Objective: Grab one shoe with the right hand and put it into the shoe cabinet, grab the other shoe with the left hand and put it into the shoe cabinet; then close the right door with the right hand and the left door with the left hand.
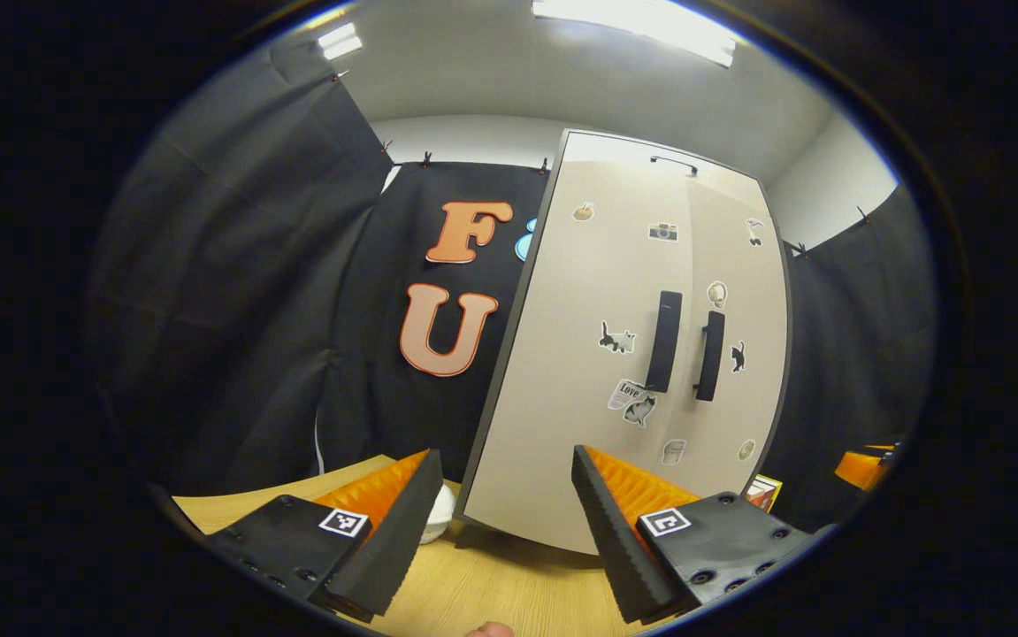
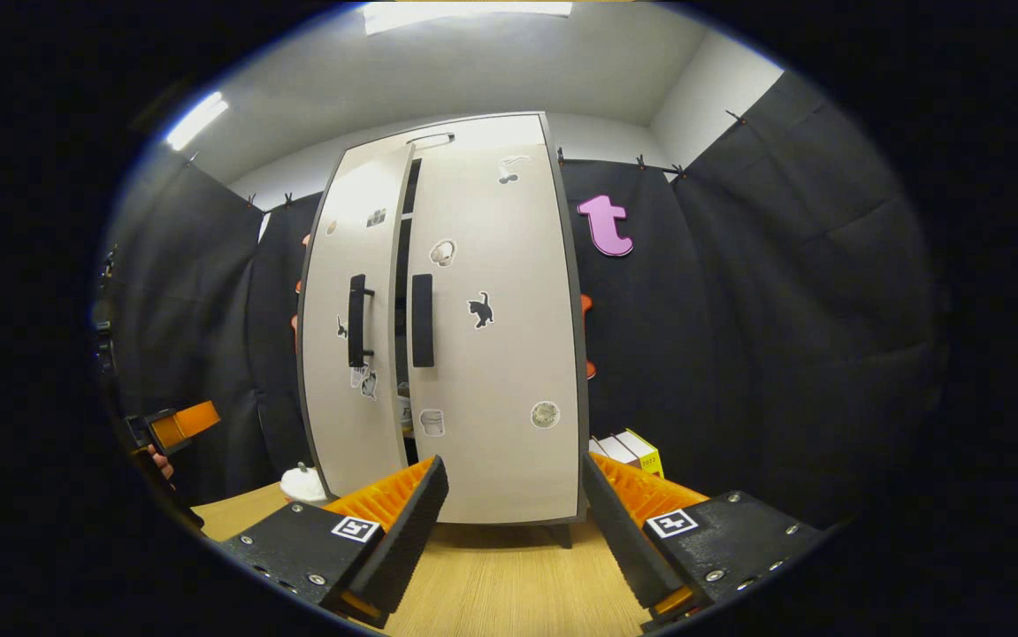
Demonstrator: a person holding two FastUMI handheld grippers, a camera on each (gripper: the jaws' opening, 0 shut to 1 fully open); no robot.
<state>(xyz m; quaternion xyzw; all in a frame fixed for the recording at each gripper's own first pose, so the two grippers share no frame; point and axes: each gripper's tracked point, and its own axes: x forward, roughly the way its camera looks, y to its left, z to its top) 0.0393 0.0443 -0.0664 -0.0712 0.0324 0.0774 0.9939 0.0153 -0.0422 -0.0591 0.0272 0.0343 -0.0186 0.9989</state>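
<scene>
shoe cabinet [image 2: 473, 354] | left door [image 2: 351, 345] ajar | 2 grippers empty, spread

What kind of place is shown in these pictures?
Probably a recording booth made to look like a home corner: black cloth walls hang behind a shoe cabinet with stickers, which stands on a wooden table, under ceiling lights.

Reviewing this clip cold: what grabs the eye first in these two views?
The tall pale shoe cabinet stands mid-frame on the wooden table, stickers dotting both doors. Its left door sits slightly ajar, a dark gap showing beside the right door, with two black handles flanking that gap. Both the left gripper and right gripper are open and hold nothing.
</scene>
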